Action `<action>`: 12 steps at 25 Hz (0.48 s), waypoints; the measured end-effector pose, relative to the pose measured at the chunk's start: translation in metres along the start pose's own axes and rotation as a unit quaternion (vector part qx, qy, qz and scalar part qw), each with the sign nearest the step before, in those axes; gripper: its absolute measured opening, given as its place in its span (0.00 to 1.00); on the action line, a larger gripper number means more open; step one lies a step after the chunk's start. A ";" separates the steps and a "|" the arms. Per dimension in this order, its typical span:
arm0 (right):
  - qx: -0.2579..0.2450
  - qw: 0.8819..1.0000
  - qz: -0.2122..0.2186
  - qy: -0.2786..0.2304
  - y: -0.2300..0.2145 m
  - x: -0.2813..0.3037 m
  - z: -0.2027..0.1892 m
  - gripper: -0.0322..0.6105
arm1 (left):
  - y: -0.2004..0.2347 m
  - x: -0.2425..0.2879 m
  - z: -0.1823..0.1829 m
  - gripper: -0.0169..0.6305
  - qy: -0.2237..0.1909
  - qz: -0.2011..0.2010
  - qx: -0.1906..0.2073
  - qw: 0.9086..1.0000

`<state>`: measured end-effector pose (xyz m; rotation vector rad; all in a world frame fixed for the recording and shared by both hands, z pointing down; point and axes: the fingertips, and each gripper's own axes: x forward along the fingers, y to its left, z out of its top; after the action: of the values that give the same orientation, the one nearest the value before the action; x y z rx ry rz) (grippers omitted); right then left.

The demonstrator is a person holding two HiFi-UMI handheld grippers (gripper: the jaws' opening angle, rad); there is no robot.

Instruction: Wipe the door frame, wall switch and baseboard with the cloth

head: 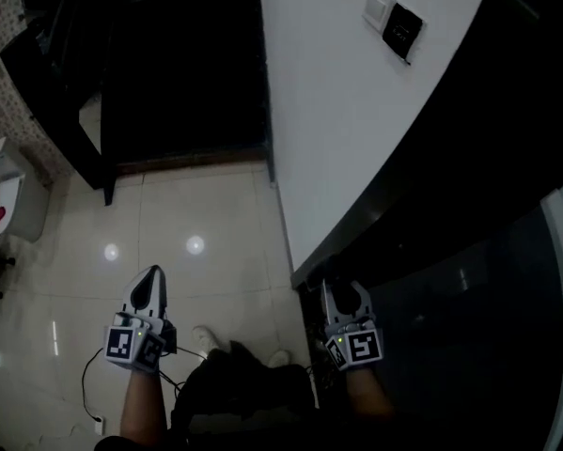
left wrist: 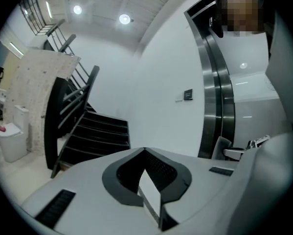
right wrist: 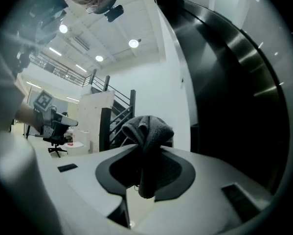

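My right gripper (right wrist: 145,150) is shut on a dark grey cloth (right wrist: 147,127), which bunches up above the jaws. In the head view the right gripper (head: 345,294) is low beside the foot of the dark door frame (head: 422,167); the cloth is too dark to make out there. My left gripper (head: 150,282) hangs over the tiled floor, its jaws closed with nothing between them (left wrist: 144,151). The wall switch (head: 395,23) sits high on the white wall, well away from both grippers, and shows small in the left gripper view (left wrist: 188,95). The baseboard (head: 283,225) runs along the wall's foot.
A dark staircase (head: 182,73) with a black railing stands at the back left. A white bin (head: 16,195) with a red spot is at the far left. The person's shoes (head: 206,338) and a black cable (head: 91,383) lie on the glossy tile floor.
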<state>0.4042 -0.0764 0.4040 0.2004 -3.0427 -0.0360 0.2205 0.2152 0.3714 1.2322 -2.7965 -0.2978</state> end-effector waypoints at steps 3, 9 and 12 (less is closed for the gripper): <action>-0.030 0.999 0.039 -0.006 0.040 0.044 0.013 0.18 | 0.060 -0.025 -0.003 0.01 -0.008 0.035 0.012 0.999; -0.076 0.991 0.103 -0.032 0.126 0.165 0.051 0.18 | 0.177 -0.059 0.037 0.01 -0.067 0.138 -0.003 0.988; -0.086 0.985 0.146 -0.042 0.184 0.217 0.063 0.18 | 0.230 -0.089 0.060 0.01 -0.089 0.184 0.009 0.979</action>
<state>0.1607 0.0783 0.3667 -0.2671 -3.0952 -0.2901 0.1058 0.4408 0.3607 0.6955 -3.1079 -0.3710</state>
